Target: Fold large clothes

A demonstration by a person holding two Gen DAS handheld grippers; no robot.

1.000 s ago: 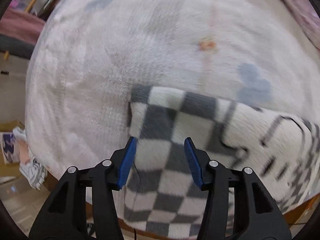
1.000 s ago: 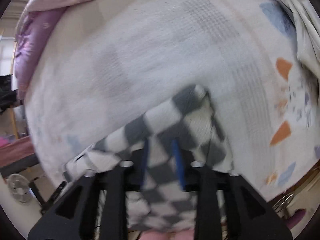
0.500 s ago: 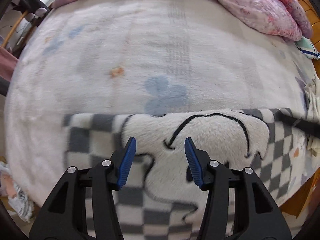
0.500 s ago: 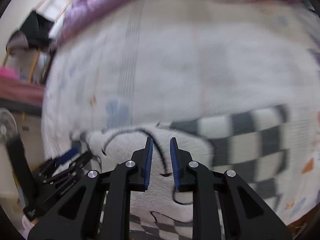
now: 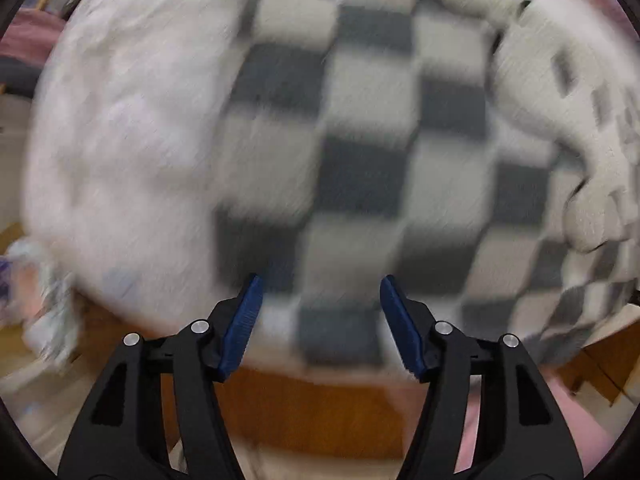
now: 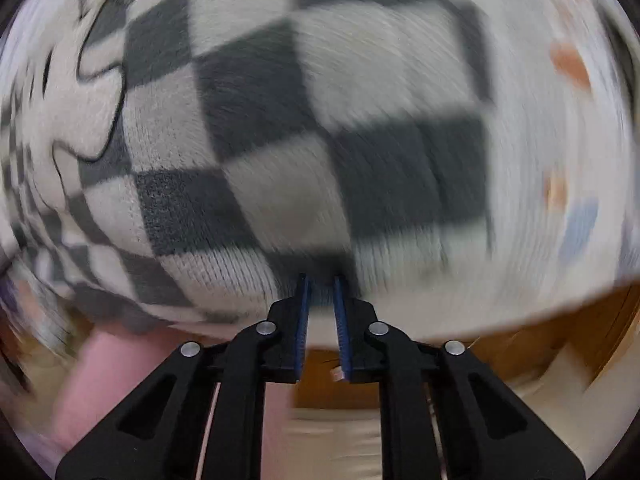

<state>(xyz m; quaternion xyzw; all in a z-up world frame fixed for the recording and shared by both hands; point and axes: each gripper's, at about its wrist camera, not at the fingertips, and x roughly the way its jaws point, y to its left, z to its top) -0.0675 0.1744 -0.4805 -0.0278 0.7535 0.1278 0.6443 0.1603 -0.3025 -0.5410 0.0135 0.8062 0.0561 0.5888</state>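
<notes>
A fleecy grey-and-white checkered garment [image 5: 360,140] with a cream, black-outlined patch lies flat on the bed, blurred by motion in both views. My left gripper [image 5: 320,280] hovers over the garment's near hem. Its jaws are opening wide and nothing is between the blue pads [image 5: 244,316]. In the right wrist view the same garment [image 6: 260,120] fills the frame. My right gripper [image 6: 320,278] has its tips at the hem's near edge. Its jaws are closing to a narrow slit, through which blanket and wood show; no cloth is visibly pinched.
A white fluffy blanket [image 5: 120,140] with blue and orange shapes [image 6: 568,64] covers the bed under the garment. The wooden bed frame [image 5: 300,400] runs along the near edge. Something pink [image 6: 112,380] sits below the edge, and papers [image 5: 40,280] lie on the floor at left.
Both grippers swung back and down to the garment's near hem at the bed edge. The left jaws have spread wider, and the right jaws have narrowed to a slit.
</notes>
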